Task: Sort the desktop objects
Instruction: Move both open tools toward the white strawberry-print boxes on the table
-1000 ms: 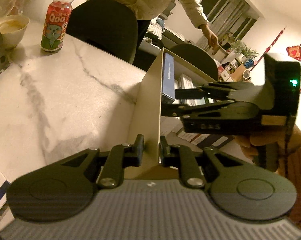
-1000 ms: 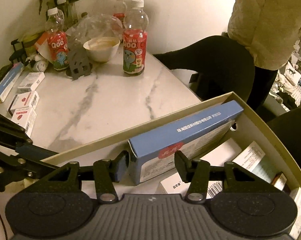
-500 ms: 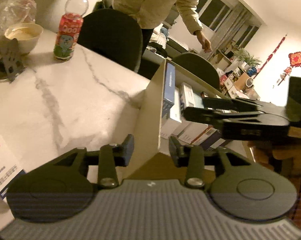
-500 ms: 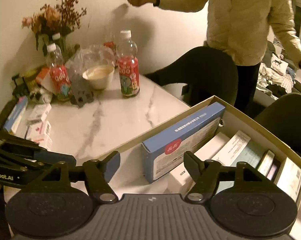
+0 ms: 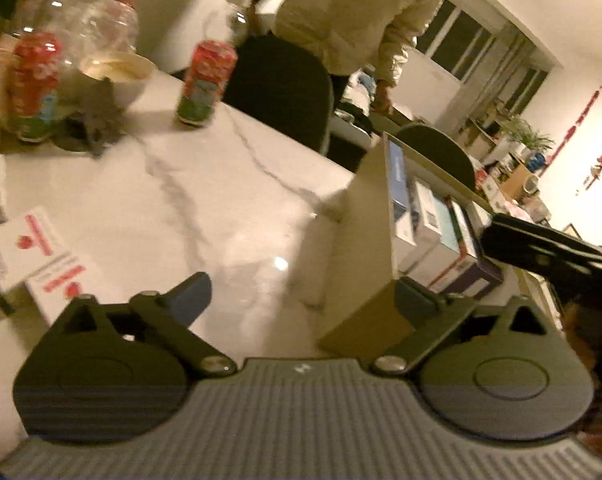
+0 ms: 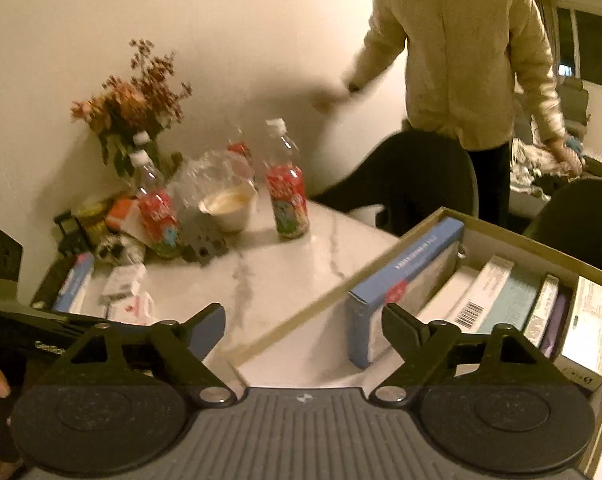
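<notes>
An open cardboard box (image 6: 533, 236) stands on the marble table (image 5: 205, 208). Several packets stand upright in it, and a long blue box (image 6: 405, 276) leans against its left wall. The jaws of my right gripper (image 6: 305, 326) are opening. The box's left wall runs between them and the blue box's end sits just inside the right finger, with no pad pressing on it. My left gripper (image 5: 303, 298) is also opening wide. The cardboard box's near corner (image 5: 361, 312) stands just inside its right finger, untouched on the other side. The blue box (image 5: 397, 184) shows inside the wall.
Red-labelled drink bottles (image 6: 287, 200), a white bowl (image 6: 229, 206), dried flowers (image 6: 133, 108) and small white-and-red packets (image 5: 41, 248) crowd the table's far left. A person in a cream jacket (image 6: 469, 52) stands behind a dark chair (image 6: 413, 184).
My left gripper let go of the cardboard wall and spread wide while pulling back. My right gripper released the blue box, opened and drew back and up. The person shifted.
</notes>
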Demonstrator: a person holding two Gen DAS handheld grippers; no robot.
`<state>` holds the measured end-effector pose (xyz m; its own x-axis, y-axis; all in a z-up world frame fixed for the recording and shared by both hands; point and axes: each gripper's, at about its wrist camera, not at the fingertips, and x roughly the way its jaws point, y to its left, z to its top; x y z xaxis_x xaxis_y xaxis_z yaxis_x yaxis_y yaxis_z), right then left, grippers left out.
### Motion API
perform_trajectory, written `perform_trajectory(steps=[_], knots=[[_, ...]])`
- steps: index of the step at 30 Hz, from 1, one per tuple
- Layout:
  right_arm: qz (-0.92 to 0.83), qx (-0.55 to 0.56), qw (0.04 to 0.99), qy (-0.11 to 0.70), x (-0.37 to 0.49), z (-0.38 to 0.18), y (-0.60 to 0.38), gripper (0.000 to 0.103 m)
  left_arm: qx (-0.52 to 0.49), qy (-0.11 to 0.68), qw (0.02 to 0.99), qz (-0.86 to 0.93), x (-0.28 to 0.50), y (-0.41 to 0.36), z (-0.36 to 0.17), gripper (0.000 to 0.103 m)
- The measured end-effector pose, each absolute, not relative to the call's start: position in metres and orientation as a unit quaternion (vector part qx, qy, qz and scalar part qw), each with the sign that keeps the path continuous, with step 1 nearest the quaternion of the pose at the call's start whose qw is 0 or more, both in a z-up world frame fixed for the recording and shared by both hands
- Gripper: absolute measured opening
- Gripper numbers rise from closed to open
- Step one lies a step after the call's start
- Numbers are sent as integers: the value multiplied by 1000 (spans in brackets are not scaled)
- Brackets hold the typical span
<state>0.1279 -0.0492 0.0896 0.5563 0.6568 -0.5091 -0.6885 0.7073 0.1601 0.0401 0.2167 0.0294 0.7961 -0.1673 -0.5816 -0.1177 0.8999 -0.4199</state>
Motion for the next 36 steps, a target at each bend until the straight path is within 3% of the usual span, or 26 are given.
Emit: perform_trajectory(steps=[9,36], knots=[[421,-20,873,245,87,91,-29,102,-223,324,918,47,0,249,13,103],[479,-28,812,332,68,6,71,102,-220,329,896,200,-27,330,-20,103]])
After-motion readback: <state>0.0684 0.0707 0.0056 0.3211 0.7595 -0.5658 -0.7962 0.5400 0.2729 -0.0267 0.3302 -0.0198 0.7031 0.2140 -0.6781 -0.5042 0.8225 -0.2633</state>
